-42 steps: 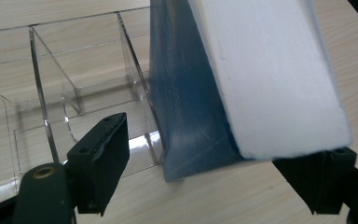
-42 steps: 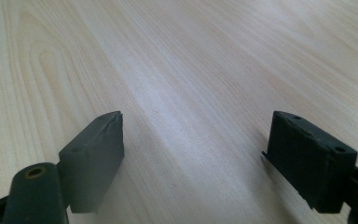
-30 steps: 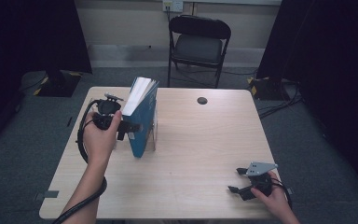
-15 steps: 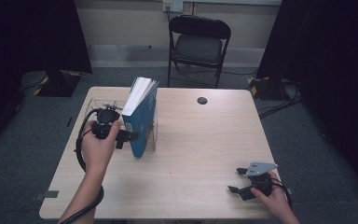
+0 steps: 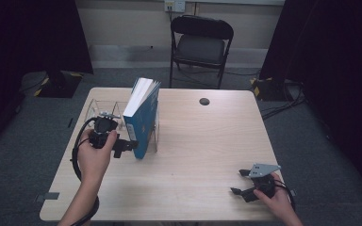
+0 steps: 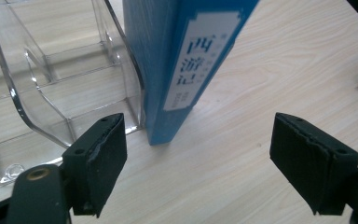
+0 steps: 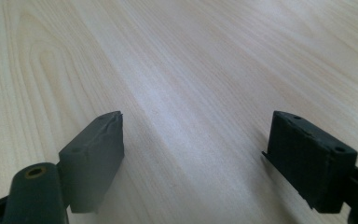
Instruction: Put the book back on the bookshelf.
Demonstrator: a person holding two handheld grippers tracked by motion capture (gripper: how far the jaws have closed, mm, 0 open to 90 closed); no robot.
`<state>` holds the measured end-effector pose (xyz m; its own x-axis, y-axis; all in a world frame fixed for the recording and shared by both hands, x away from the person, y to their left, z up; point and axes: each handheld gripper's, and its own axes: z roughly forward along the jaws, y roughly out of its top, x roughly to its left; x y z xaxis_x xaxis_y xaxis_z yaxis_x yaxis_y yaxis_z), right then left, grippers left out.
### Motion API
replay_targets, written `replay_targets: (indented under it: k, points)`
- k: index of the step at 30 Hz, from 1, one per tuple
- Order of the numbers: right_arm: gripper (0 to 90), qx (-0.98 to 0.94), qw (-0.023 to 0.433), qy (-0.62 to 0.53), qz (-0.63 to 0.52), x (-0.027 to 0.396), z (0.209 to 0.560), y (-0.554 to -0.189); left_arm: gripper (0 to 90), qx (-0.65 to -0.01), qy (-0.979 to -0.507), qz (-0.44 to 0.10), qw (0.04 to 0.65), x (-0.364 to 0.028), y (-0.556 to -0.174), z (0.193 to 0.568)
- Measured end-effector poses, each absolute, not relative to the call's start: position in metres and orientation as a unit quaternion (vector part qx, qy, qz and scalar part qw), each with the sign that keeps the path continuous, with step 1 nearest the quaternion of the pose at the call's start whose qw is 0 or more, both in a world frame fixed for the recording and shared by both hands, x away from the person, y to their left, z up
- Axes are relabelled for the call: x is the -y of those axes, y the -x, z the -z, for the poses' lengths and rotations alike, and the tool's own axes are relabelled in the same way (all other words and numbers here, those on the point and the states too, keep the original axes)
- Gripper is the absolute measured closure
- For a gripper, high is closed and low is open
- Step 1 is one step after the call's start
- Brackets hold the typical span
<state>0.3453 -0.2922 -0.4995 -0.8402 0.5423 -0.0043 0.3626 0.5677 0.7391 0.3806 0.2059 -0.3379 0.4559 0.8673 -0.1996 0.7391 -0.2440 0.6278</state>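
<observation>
the left tongs are spread wide with nothing between them, just short of a blue book that stands upright and tilted in a clear plastic rack on the table. in the left gripper view the book's spine with its white label rises ahead between the two pads, apart from both. the right tongs are also spread and empty, resting low over bare table well away from the book.
</observation>
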Motion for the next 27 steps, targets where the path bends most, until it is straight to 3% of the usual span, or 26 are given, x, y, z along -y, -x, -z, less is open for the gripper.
replay_targets:
  k: [27]
  points:
    - [18.2, -0.878, 0.117, -0.258, -0.386, 0.292, 0.499, -0.345, 18.4, -0.485, -0.798, -0.066, 0.351, -0.203, -0.366, 0.366]
